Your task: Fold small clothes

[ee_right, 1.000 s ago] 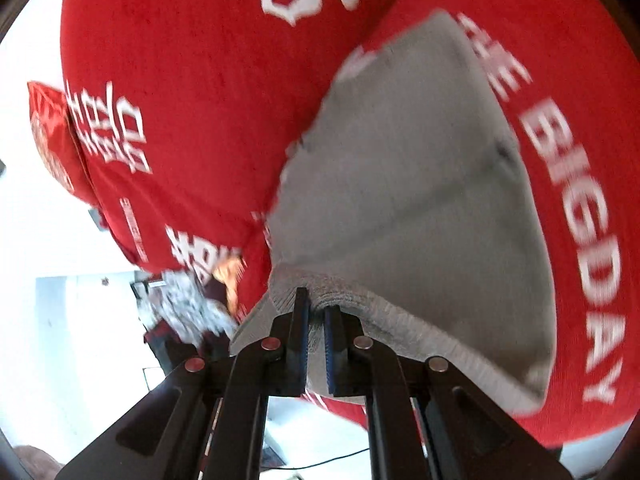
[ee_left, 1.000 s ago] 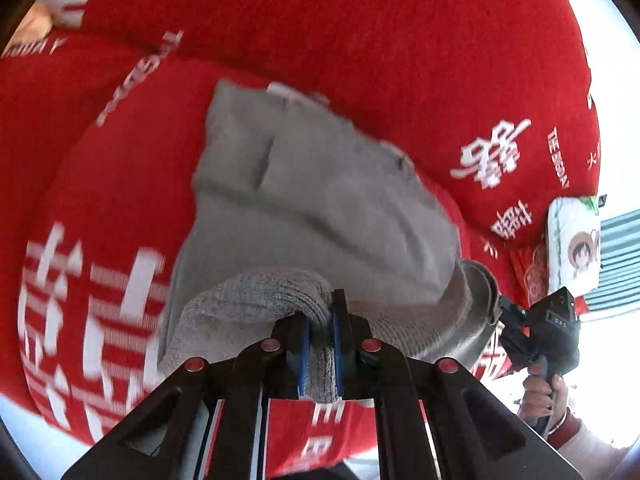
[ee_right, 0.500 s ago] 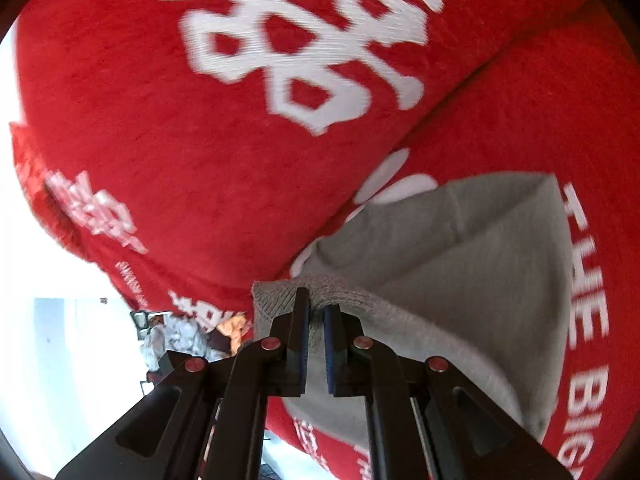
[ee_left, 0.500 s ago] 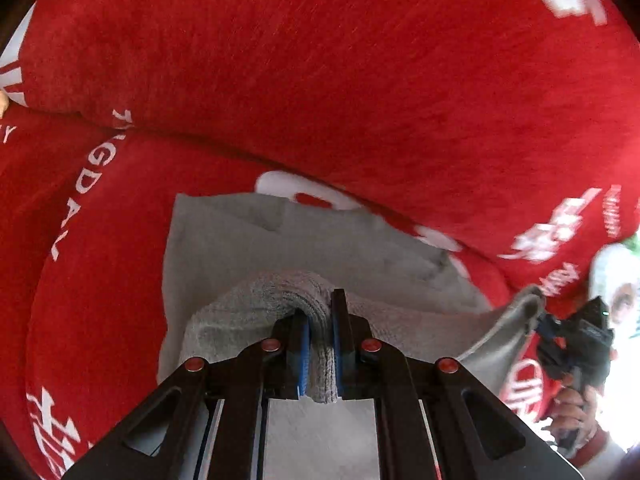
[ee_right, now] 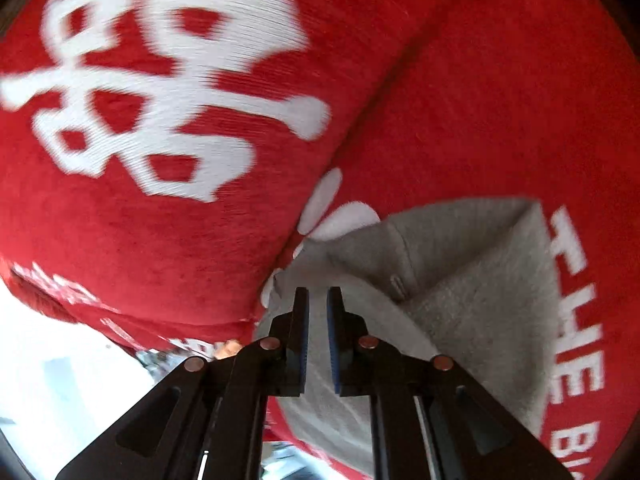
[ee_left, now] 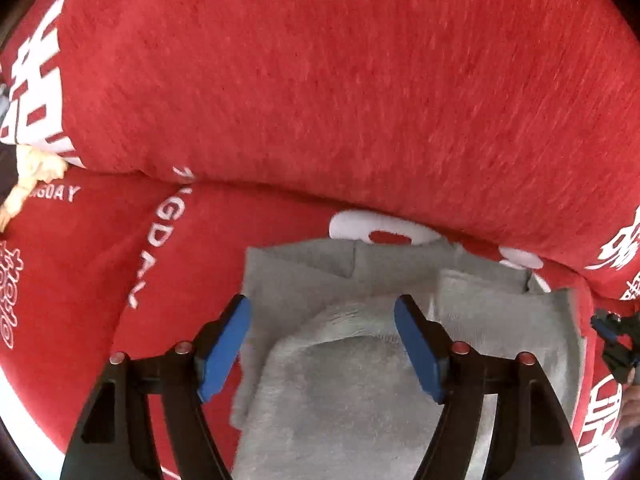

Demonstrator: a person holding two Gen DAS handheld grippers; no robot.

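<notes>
A small grey knit garment (ee_left: 352,368) lies folded over on the red sofa seat, its far edge near the backrest. My left gripper (ee_left: 322,320) is open wide, its blue pads on either side of the folded grey layer, which lies flat below them. In the right wrist view the same grey garment (ee_right: 472,280) lies on the seat, and my right gripper (ee_right: 318,312) has its jaws a narrow gap apart over the cloth's near corner; I cannot tell whether cloth is between them.
A red sofa cover with white lettering: backrest (ee_left: 340,80), seat (ee_left: 80,272). The other gripper (ee_left: 616,344) shows at the right edge of the left wrist view. A pale object (ee_left: 28,176) lies at the far left. Bright floor (ee_right: 60,380) lies beyond the sofa.
My left gripper has opened and let go of the grey garment's edge, which now lies folded over. Both grippers have moved closer to the backrest and lower. The right jaws have parted slightly.
</notes>
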